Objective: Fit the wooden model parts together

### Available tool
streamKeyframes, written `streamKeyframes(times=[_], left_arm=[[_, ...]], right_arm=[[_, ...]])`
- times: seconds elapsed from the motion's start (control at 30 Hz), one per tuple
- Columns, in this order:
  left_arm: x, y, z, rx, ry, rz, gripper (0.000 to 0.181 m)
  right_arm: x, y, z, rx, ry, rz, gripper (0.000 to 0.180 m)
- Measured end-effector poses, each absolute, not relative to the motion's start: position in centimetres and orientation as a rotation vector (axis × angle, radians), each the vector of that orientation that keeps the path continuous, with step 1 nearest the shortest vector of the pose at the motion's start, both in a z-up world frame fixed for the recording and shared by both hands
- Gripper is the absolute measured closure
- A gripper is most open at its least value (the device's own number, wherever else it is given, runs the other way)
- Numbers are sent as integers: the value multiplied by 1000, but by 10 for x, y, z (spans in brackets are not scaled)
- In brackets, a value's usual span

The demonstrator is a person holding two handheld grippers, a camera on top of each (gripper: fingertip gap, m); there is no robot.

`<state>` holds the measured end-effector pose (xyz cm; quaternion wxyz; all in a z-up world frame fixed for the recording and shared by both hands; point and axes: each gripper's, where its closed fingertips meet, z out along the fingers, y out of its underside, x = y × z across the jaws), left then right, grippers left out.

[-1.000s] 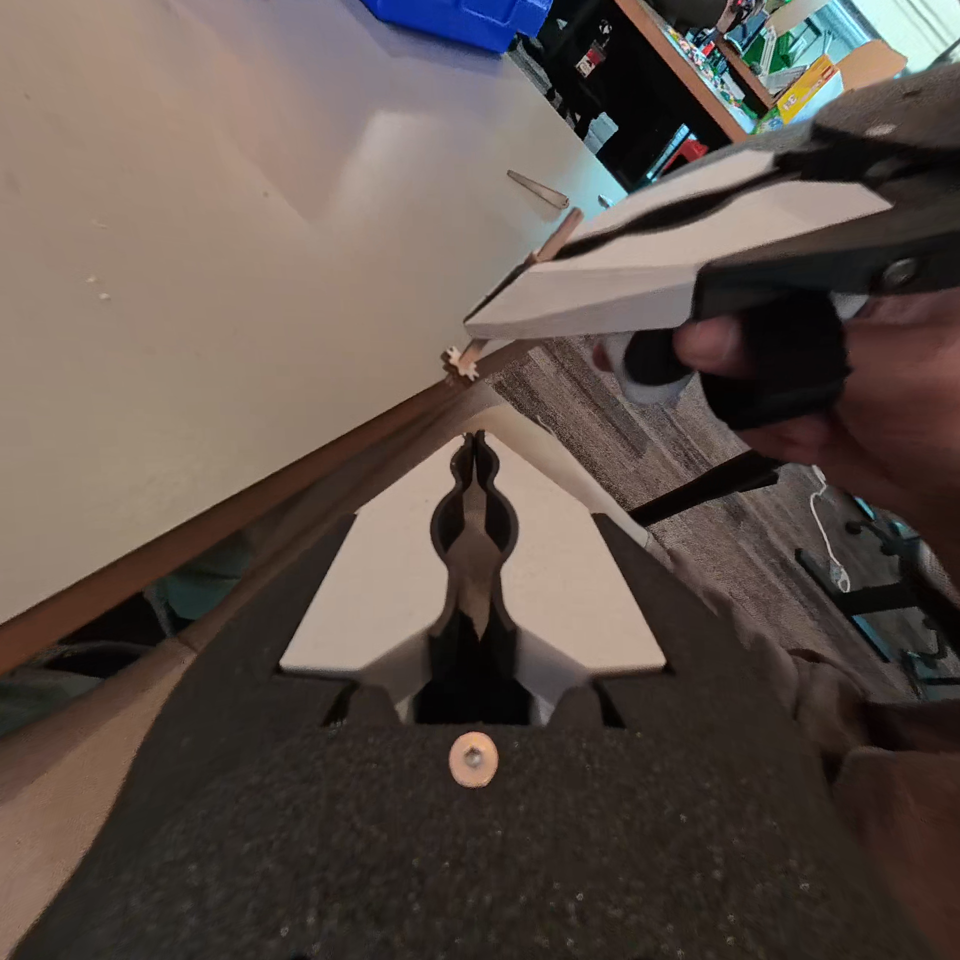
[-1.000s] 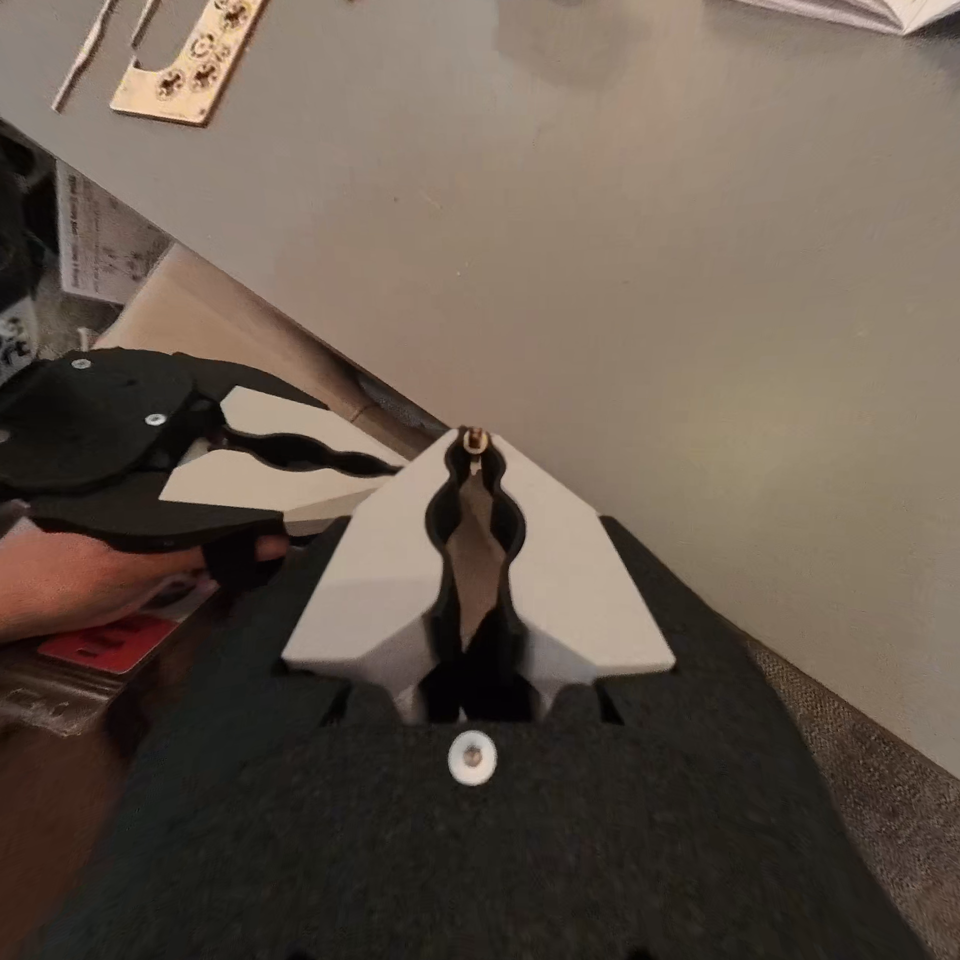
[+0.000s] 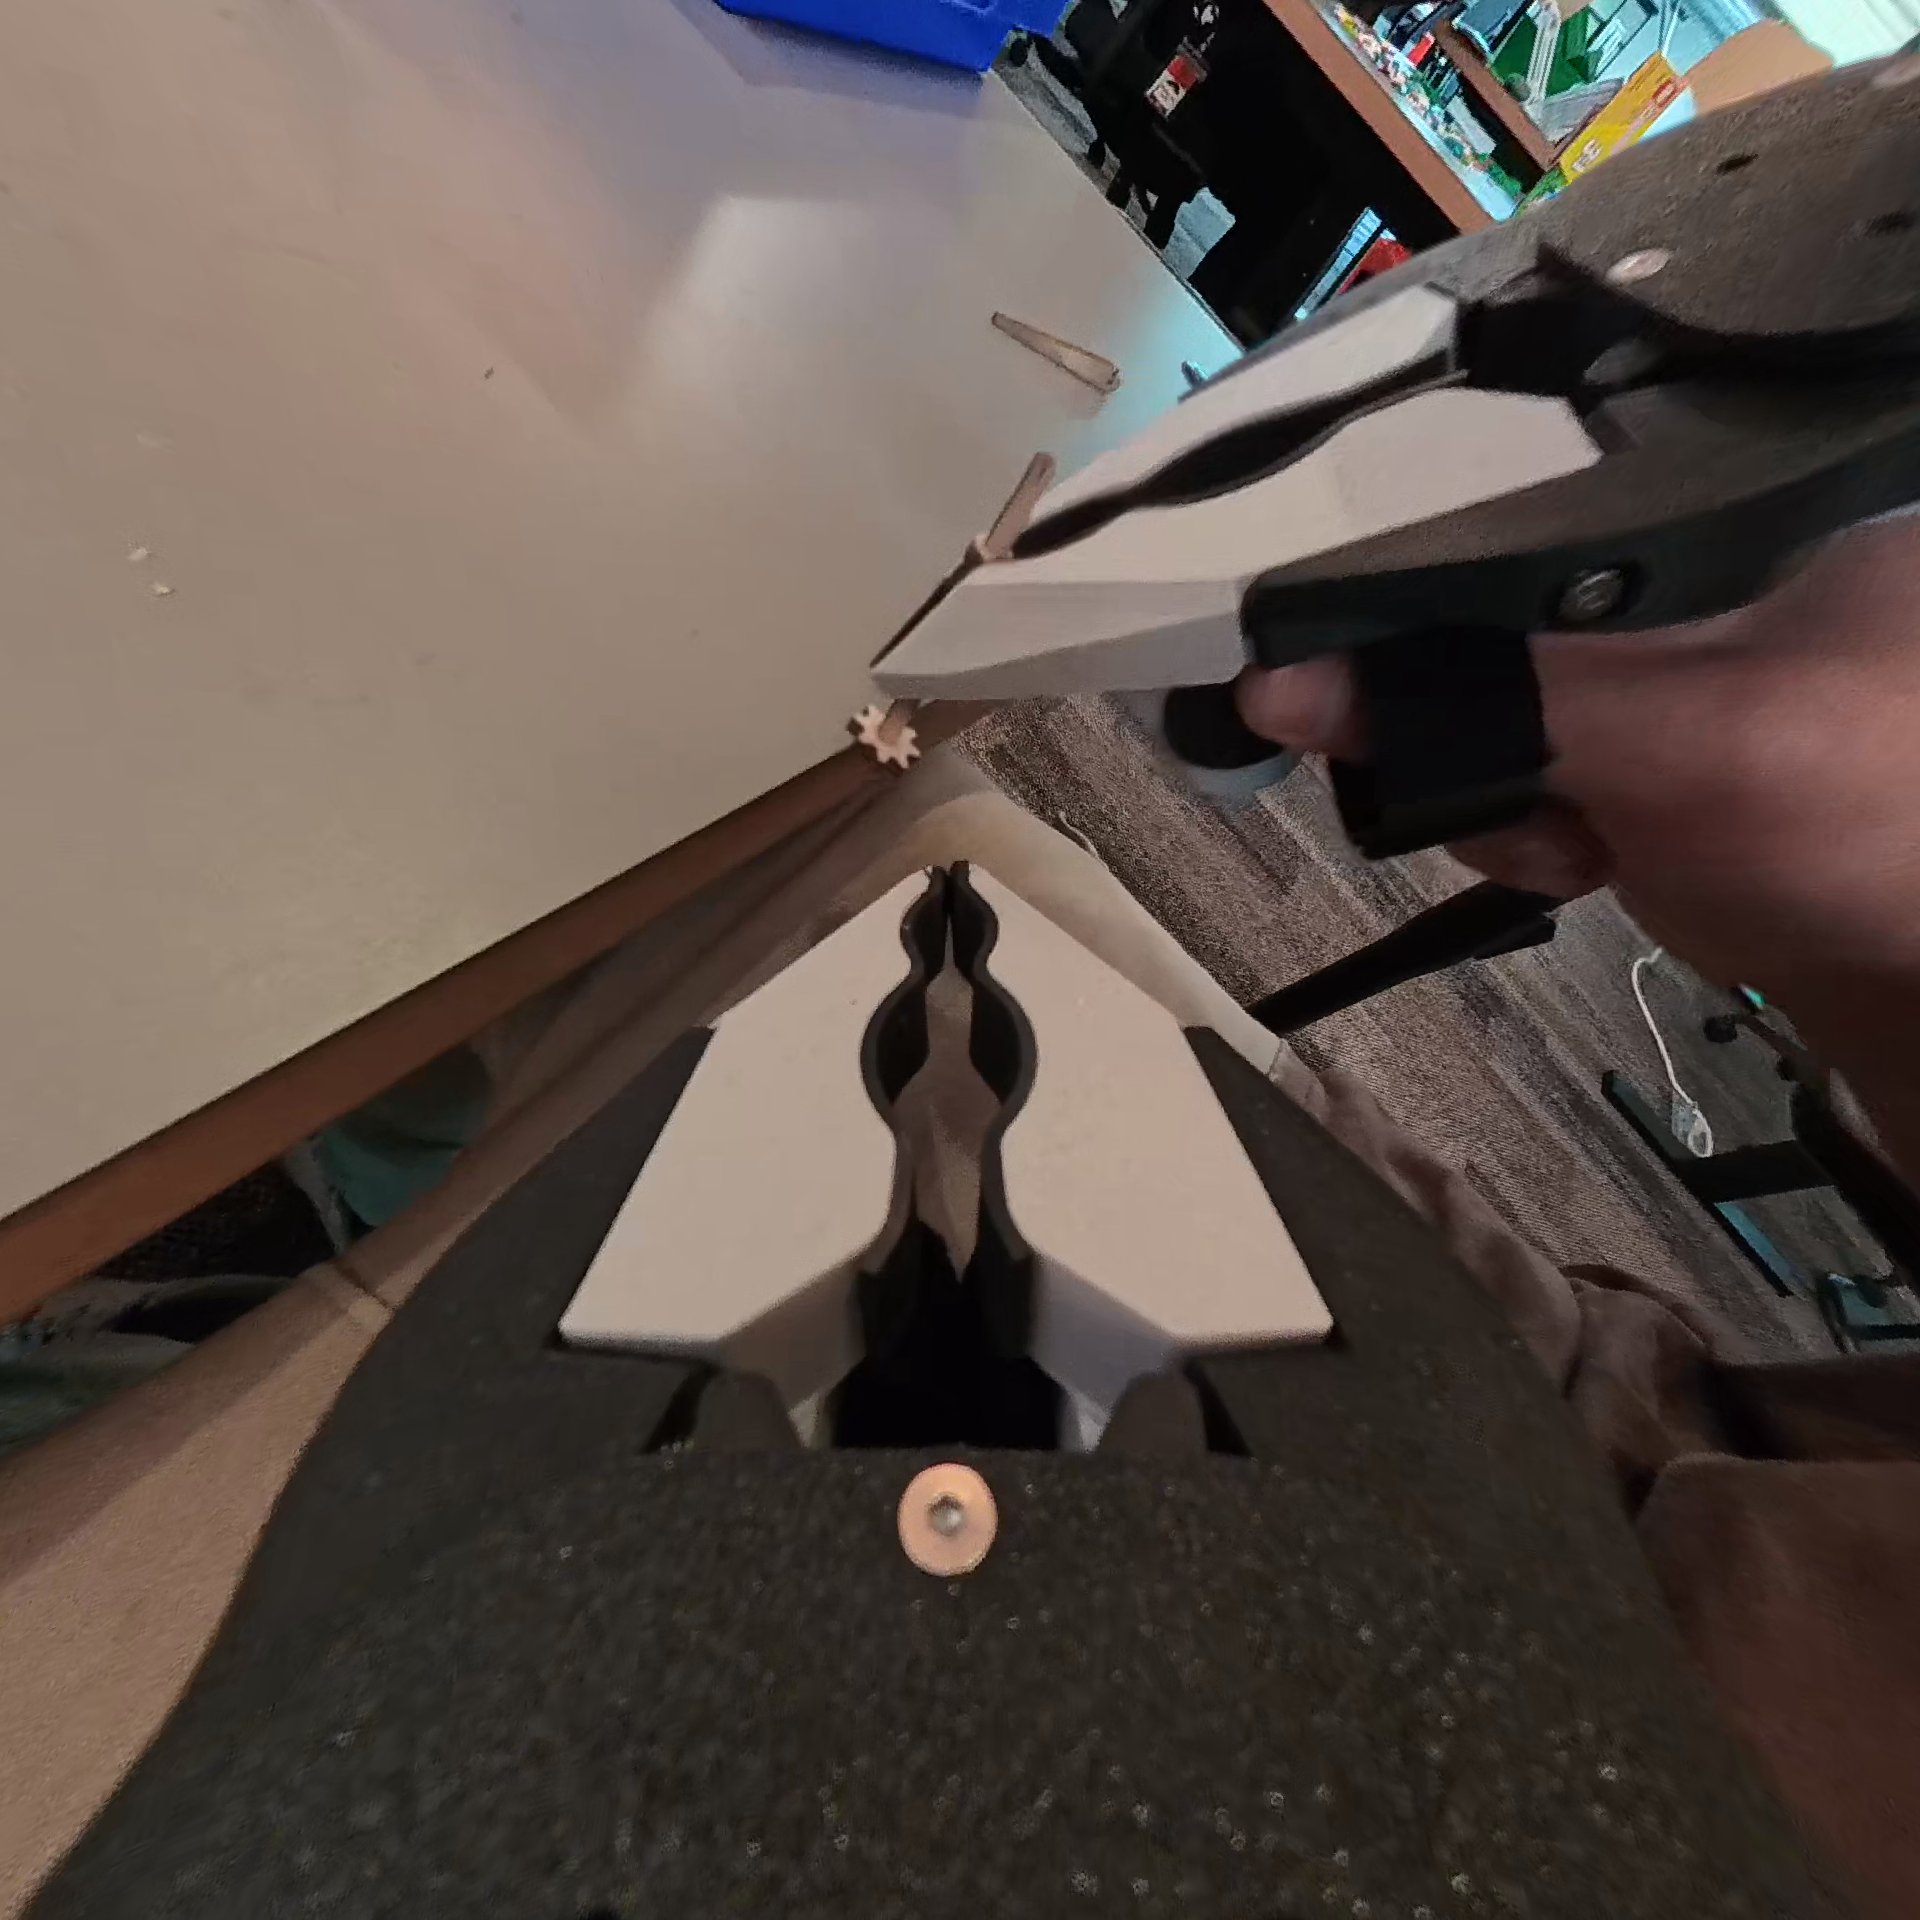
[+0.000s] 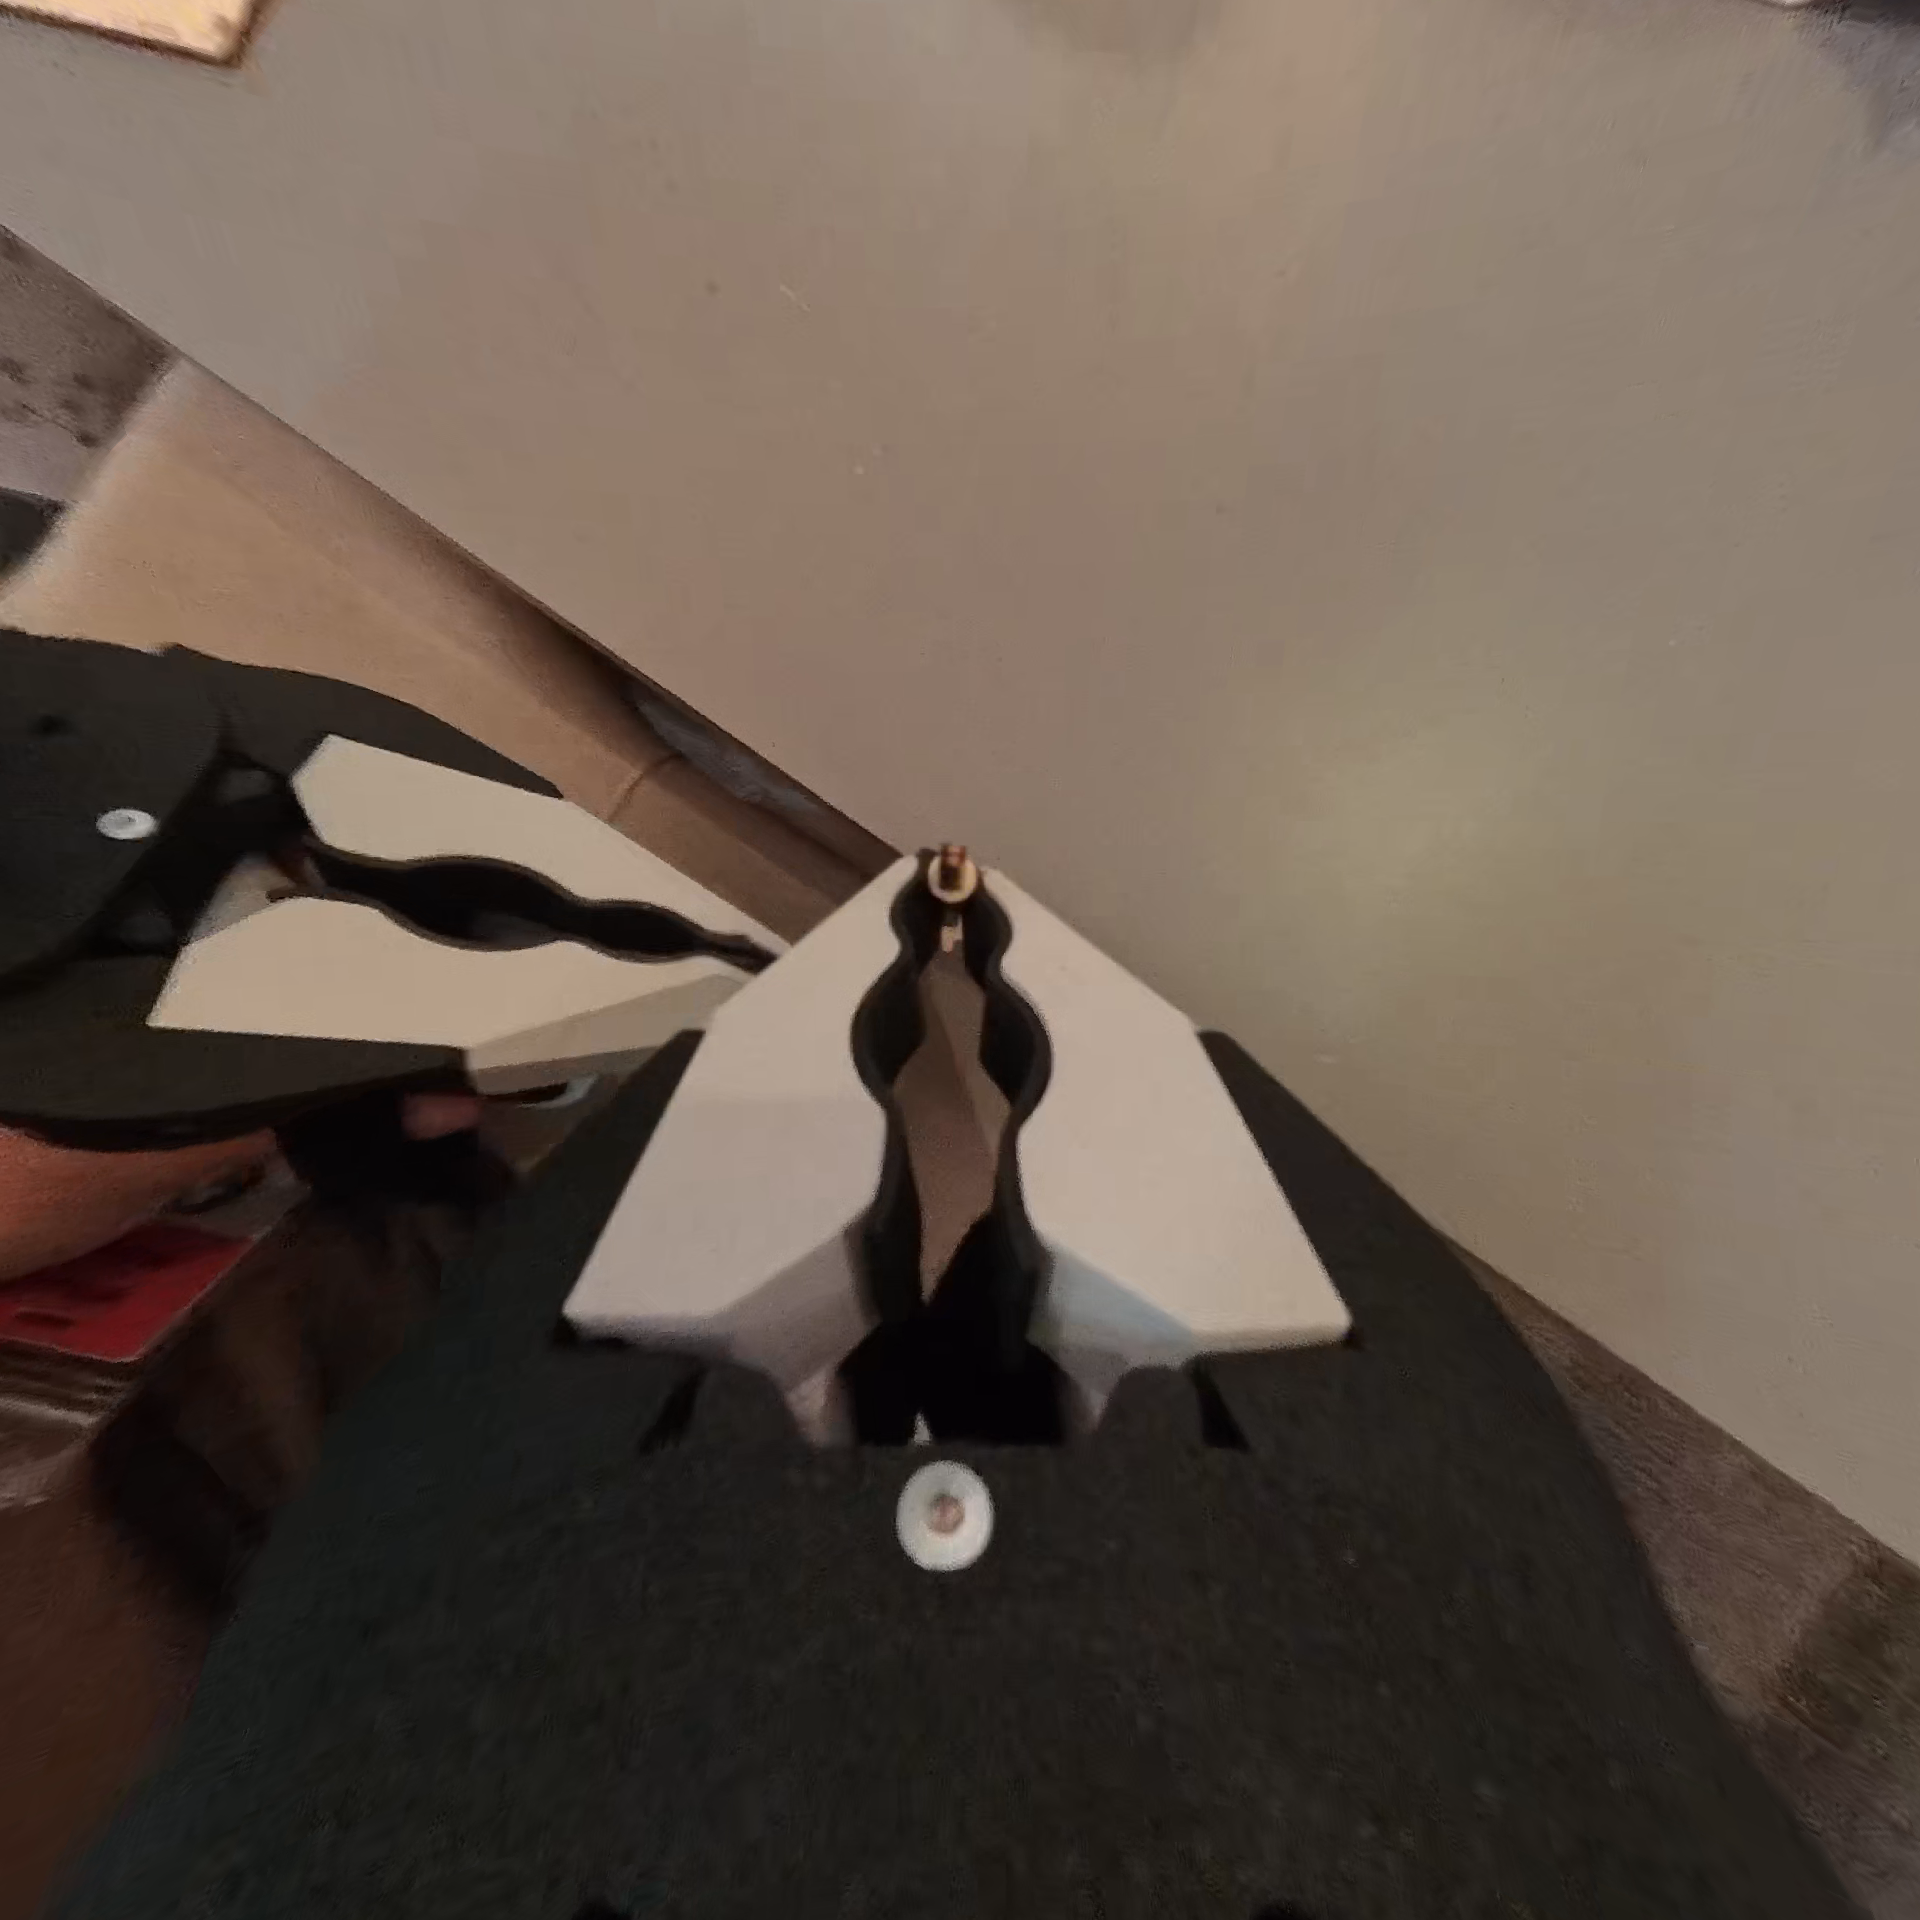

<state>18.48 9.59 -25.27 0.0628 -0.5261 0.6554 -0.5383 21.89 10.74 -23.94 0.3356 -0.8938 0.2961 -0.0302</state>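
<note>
A thin wooden rod point(image 3: 1013, 509) with a small toothed wooden gear point(image 3: 884, 736) on its lower end is pinched at the very tip of the right gripper point(image 3: 971, 566), whose two pale fingers are pressed together on it. In the right wrist view the rod appears end-on, a tiny round stub poking out between the fingertips point(image 4: 953, 871). The gear hangs just below that claw, over the brown front edge of the pale table point(image 3: 416, 520).

The left gripper point(image 3: 951, 883) sits below and in front of the gear, near it but not touching, its fingers closed together with nothing visible between them (it seems empty).

Compared with a second ago, the right gripper and its rod have shifted only slightly, and the right wrist view is now blurred, so that hand is moving; the left claw has stayed shut. This suggests the rod-and-gear piece is being carried toward its mate rather than fitted yet.

Beyond the right claw, a loose tapered wooden piece point(image 3: 1055, 353) lies on the table, and farther off a blue bin point(image 3: 883, 26) rests at the far edge.
</note>
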Motion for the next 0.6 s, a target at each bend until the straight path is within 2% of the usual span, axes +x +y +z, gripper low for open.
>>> streamKeyframes(times=[0.07, 0.2, 0.33, 0.43, 0.53, 0.6], left_arm=[[185, 96, -252, -1591, 1977, -1630, 181], [184, 96, -253, -1602, 1976, -1637, 181], [184, 97, -251, -1585, 1977, -1628, 181], [183, 97, -252, -1600, 1973, -1630, 181], [183, 97, -250, -1583, 1972, -1626, 181], [184, 102, -248, -1576, 1957, -1618, 181]], right_arm=[[217, 113, -226, -2295, 760, -73, 177], [218, 110, -249, -2313, 791, -52, 177], [217, 114, -229, -2296, 761, -60, 177], [221, 114, -249, -2300, 769, -87, 178], [224, 106, -247, -2336, 785, -81, 178], [212, 120, -234, -2189, 825, 124, 178]])
